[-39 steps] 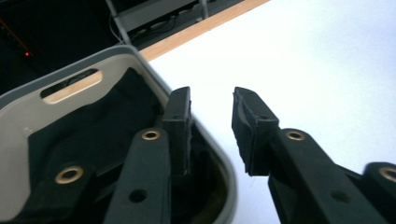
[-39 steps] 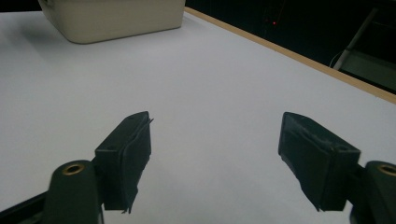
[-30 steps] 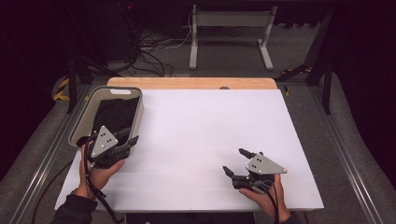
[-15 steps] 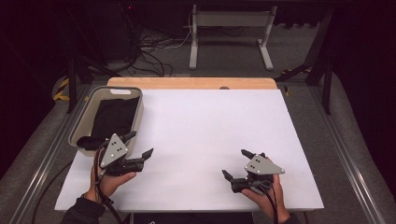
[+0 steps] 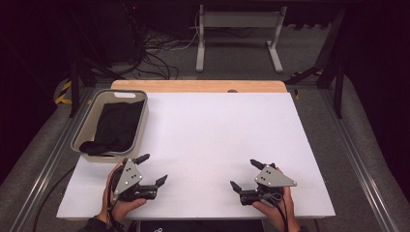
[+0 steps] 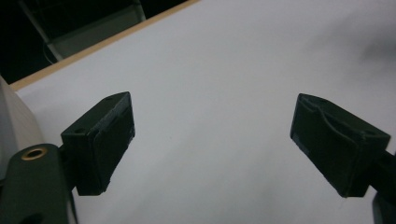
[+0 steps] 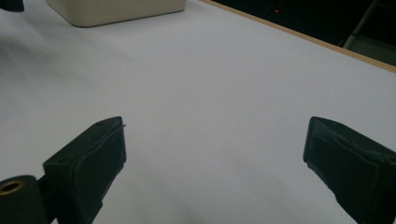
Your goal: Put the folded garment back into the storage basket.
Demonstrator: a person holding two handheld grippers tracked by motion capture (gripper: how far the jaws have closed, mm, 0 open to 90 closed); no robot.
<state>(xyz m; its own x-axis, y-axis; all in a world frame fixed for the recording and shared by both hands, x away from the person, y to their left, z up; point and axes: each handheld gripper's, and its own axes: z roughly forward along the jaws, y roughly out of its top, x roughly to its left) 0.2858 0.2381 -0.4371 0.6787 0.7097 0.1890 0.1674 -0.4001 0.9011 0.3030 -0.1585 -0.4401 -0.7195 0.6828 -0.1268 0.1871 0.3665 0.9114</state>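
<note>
We see a white table top (image 5: 217, 145) with a strip of pale wood (image 5: 198, 86) along its far edge. Grey carpet-like floor (image 5: 241, 63) lies beyond it, and padded grey surfaces with metal rails (image 5: 358, 164) run down both sides. Behind the table stands a white metal frame (image 5: 237, 19) on two feet, and to its left a tangle of dark cables (image 5: 154, 53) lies on the floor. A yellow-and-black striped marking (image 5: 63, 92) shows at the left. The room farther back is dark; we cannot make out any walls there. The light falls mostly on the table.
</note>
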